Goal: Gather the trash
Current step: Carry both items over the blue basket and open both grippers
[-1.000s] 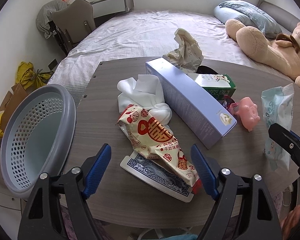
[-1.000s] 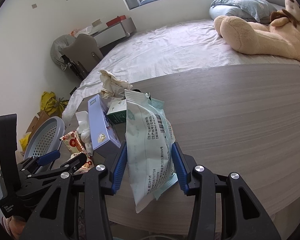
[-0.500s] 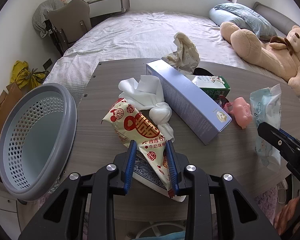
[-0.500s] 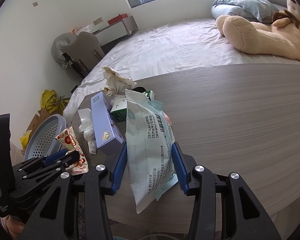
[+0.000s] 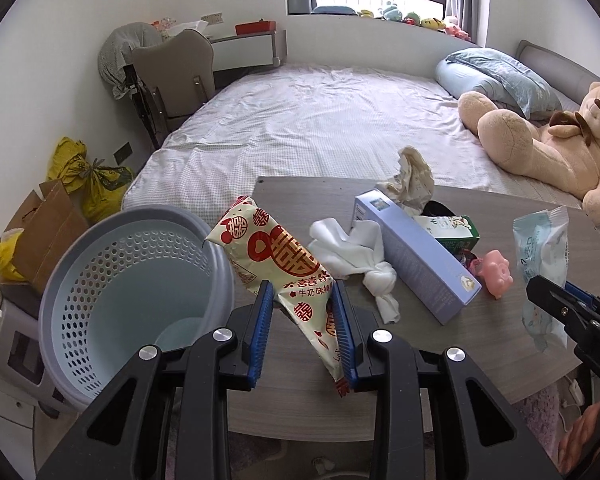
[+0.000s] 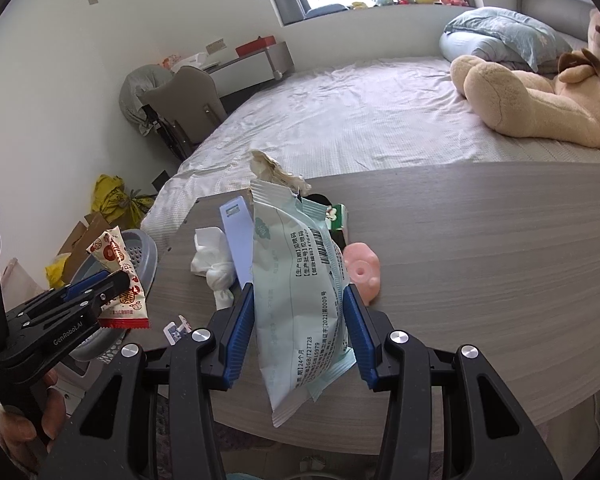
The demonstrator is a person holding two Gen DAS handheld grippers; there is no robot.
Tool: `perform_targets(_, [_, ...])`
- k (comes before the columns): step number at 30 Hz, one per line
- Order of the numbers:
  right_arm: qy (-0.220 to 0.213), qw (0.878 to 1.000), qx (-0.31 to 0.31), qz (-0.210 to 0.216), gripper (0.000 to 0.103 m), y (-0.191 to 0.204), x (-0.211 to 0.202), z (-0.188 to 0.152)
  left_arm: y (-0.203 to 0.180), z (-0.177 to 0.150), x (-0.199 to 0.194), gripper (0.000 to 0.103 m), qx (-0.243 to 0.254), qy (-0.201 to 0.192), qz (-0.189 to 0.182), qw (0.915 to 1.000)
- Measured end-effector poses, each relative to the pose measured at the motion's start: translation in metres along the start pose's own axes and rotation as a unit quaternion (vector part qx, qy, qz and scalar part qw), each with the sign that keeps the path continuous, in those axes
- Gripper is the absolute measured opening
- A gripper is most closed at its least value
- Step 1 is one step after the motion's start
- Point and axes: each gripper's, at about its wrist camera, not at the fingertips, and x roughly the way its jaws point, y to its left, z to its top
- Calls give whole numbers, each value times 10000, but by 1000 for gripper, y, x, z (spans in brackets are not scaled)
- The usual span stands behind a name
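Since the earlier frame, left gripper (image 5: pixel 305 326) has closed on the glossy red-printed wrapper (image 5: pixel 278 256), lifted beside the perforated round basket (image 5: pixel 112 280). Right gripper (image 6: pixel 298 330) pinches a crinkly pale-green packet (image 6: pixel 300 292), well right of the basket.

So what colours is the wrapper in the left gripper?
Cream with red motifs, clearest in the left wrist view.

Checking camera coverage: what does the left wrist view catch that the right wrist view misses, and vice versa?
Left wrist only: the inside of the blue perforated basket and the long box's printed side.

Right wrist only: the playing card at the table edge, and the person's hand holding the left gripper.

Both: the red-and-cream snack wrapper clamped in the left jaws, the pale green packet in the right gripper, the pink pig toy, white cloth, teddy bear.
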Motion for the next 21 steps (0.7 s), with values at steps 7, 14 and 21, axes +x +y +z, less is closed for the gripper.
perform_targets(7, [34, 9981, -437, 444, 44, 56, 10, 13, 56, -7, -15, 29, -285, -211, 355, 9987])
perform_targets(14, [283, 9907, -924, 954, 44, 125, 44, 18, 117, -18, -14, 29, -598, -157, 724, 9955])
perform_targets(21, [588, 9804, -1304, 1355, 44, 186, 83, 15, 166, -22, -4, 29, -834, -47, 928, 9922])
